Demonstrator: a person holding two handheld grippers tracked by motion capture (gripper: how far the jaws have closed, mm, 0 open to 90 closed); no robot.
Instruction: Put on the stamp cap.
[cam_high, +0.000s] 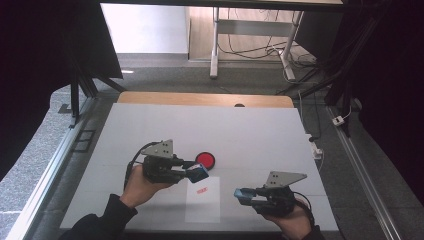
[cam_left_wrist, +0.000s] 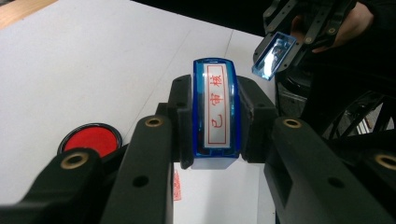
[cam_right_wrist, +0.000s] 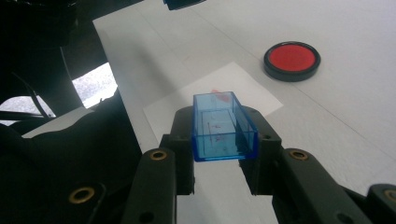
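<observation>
My left gripper (cam_high: 200, 173) (cam_left_wrist: 215, 116) is shut on a blue stamp (cam_left_wrist: 214, 112) (cam_high: 199, 173) whose white label carries red characters. It hovers over the top edge of a white sheet of paper (cam_high: 203, 206) that bears a red stamp print (cam_high: 201, 190). My right gripper (cam_high: 242, 195) (cam_right_wrist: 224, 135) is shut on the stamp's clear blue cap (cam_right_wrist: 223, 127) (cam_high: 242, 195) (cam_left_wrist: 273, 55), open side up, to the right of the paper. A round red ink pad (cam_high: 205, 160) (cam_right_wrist: 292, 59) (cam_left_wrist: 90, 140) lies on the table just beyond the left gripper.
The white table top (cam_high: 250, 135) has a wooden strip (cam_high: 200, 99) along its far edge. Metal rails (cam_high: 45, 175) run along both sides of the table. Another table's legs (cam_high: 215, 45) and cables (cam_high: 260, 50) are on the floor beyond.
</observation>
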